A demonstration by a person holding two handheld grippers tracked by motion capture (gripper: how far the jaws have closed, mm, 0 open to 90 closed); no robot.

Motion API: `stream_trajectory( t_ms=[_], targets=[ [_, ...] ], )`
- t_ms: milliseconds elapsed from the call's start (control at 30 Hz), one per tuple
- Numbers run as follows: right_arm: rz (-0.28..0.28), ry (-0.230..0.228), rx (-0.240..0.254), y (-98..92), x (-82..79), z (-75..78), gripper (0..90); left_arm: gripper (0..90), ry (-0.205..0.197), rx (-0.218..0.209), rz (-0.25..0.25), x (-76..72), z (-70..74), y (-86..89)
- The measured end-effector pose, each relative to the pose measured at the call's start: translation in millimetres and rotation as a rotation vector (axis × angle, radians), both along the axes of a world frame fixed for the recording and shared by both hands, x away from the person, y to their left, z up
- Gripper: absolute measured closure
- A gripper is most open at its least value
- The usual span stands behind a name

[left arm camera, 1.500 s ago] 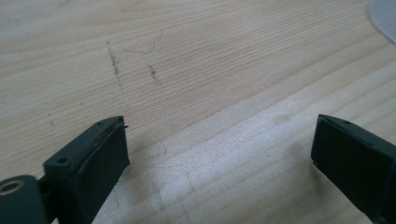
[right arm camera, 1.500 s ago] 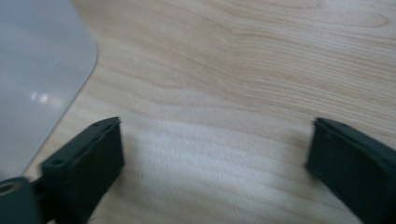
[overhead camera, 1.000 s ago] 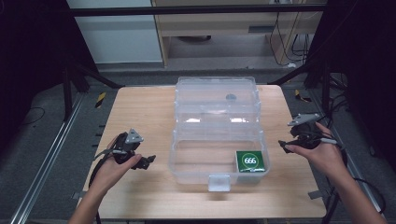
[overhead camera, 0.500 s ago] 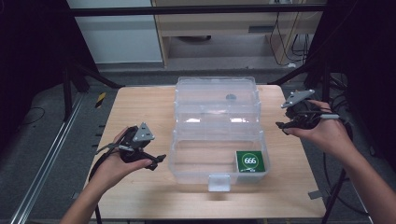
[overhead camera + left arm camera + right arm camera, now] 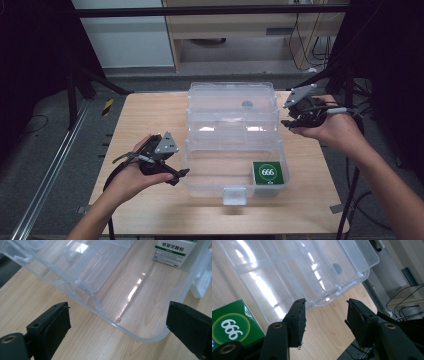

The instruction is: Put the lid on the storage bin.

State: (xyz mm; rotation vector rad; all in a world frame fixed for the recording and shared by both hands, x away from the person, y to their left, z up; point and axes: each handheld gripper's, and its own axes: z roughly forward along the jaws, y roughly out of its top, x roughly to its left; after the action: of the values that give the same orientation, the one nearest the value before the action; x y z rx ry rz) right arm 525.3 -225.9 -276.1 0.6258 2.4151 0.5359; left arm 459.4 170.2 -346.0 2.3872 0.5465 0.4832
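Inside clear box (image 5: 235, 150): green "666" carton (image 5: 269, 172); both hand-held grippers (image 5: 176, 175) (image 5: 286, 121) spread, empty; right's jaws just narrowing.

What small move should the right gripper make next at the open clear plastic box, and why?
Probably move the right gripper to the edge of the raised lid to swing it shut. The clear plastic storage box lies open with the green "666" carton inside. The right gripper's fingers, which have just been closing, hold nothing and hover beside the lid.
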Motion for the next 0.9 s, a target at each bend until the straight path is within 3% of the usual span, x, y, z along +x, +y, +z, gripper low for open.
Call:
stream_trajectory(
  t_ms=[433,900],
  targets=[
    [0.086,-0.003,-0.041,22.3,-0.6,8.5,58.5,12.6,0.004,0.001,-0.064,-5.5,3.0,-19.2],
    [0.162,-0.001,-0.082,46.7,5.6,7.0,59.8,17.1,0.022,0.023,-0.126,-8.2,-1.4,-38.0]
  ],
)
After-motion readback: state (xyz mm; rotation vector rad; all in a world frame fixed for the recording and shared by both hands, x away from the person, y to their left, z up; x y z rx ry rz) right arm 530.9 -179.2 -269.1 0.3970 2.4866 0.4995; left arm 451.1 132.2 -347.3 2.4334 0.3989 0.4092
